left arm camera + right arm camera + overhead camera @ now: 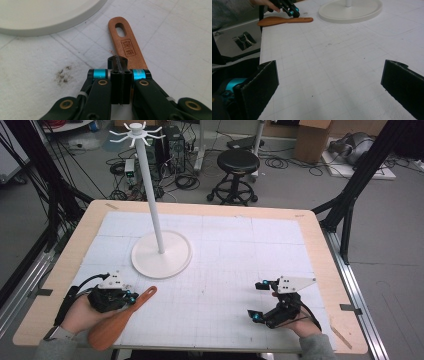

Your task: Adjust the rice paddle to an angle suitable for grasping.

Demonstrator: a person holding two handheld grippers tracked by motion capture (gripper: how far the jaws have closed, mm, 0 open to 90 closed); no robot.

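Grey floor strewn with cables (pixel 186 181), a black stool (pixel 238 162) and a cardboard box (pixel 313 139) beyond the table (pixel 65 251)

I see a reddish-brown wooden spatula (pixel 122 318) with a darker stamped mark on its handle. Beside it, the stand (pixel 161 254) is plain white. Under the stand, the mat (pixel 225 270) is white with a faint grey grid and a dark smudge. Both grippers, left (pixel 131 296) and right (pixel 256 300), are black with cyan bands.
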